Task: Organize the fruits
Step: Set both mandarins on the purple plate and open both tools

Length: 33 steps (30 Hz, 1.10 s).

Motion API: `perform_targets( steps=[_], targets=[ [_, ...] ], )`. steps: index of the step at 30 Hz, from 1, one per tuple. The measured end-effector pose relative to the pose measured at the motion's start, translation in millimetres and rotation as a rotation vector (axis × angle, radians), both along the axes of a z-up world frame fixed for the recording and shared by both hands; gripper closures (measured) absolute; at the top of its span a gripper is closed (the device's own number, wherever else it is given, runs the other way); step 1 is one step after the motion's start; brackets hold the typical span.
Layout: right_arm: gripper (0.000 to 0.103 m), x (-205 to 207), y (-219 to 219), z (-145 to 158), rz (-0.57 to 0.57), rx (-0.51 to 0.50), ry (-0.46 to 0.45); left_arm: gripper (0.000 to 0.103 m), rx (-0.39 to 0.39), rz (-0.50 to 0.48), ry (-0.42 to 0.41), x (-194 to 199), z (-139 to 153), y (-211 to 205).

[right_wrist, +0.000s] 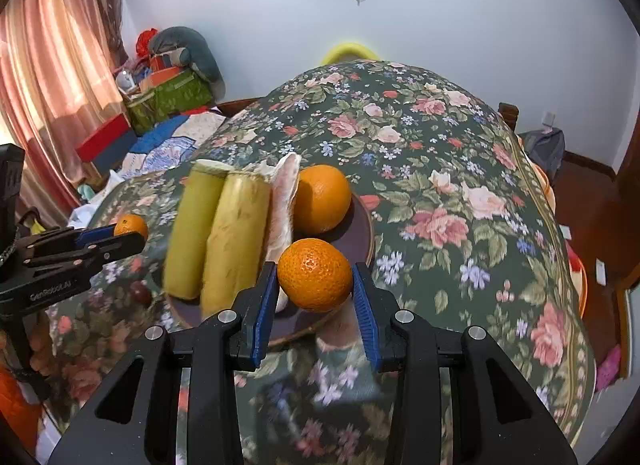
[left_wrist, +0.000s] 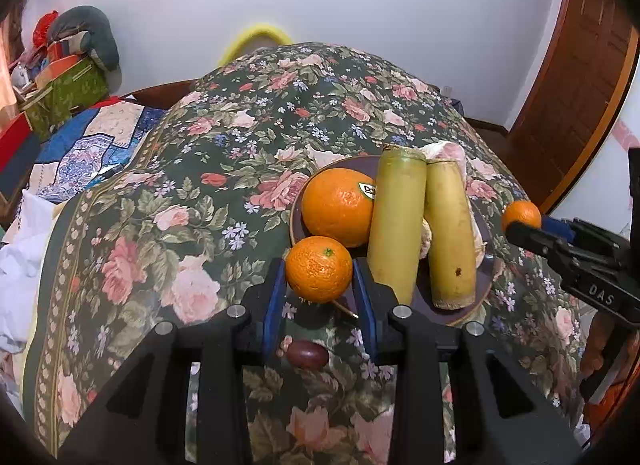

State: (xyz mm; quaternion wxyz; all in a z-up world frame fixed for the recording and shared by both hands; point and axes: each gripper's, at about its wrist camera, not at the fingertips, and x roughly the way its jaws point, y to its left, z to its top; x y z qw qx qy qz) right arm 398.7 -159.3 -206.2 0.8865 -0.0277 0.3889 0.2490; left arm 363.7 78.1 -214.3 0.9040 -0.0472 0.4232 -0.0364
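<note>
Left hand-held gripper [left_wrist: 320,285] pinching small orange mandarin [left_wrist: 319,269]; right hand-held gripper [right_wrist: 315,289] pinching second small mandarin [right_wrist: 315,275]. Ahead: dark round plate [left_wrist: 298,225] already holds big orange [left_wrist: 338,212], two yellow-green stalks [left_wrist: 396,221]. Both mandarins unplaced; small dark-red fruit [left_wrist: 308,353] below left hand-held gripper, on floral-cloth table [left_wrist: 200,185].

We see a small mandarin [left_wrist: 319,269] pinched between our left fingers [left_wrist: 274,297], its green stem scar up; a second small mandarin [right_wrist: 315,275] sits clamped between our right fingers [right_wrist: 365,317]; just beyond both pairs of fingertips a dark plate [right_wrist: 362,233] carries a large stickered orange [left_wrist: 338,212], two upright-leaning yellow-green cane sections [left_wrist: 396,225] and a pale peeled pomelo piece [right_wrist: 285,201] between cane and orange.
</note>
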Motion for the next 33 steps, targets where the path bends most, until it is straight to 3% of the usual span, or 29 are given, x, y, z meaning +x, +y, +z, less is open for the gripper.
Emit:
perform_targets(
  steps=[23, 27, 33],
  targets=[
    [0.067, 29, 10, -16, 0.020, -0.034, 0.030, 0.068, 0.005, -0.014, 0.039, 25, -13, -9],
    [0.058, 26, 7, -10, 0.011, -0.033, 0.008, 0.062, -0.015, 0.000, 0.030, 22, -8, -5],
    [0.058, 15, 1, 9, -0.003, -0.023, -0.031, 0.061, -0.021, 0.009, 0.008, 11, 9, -3]
  ],
)
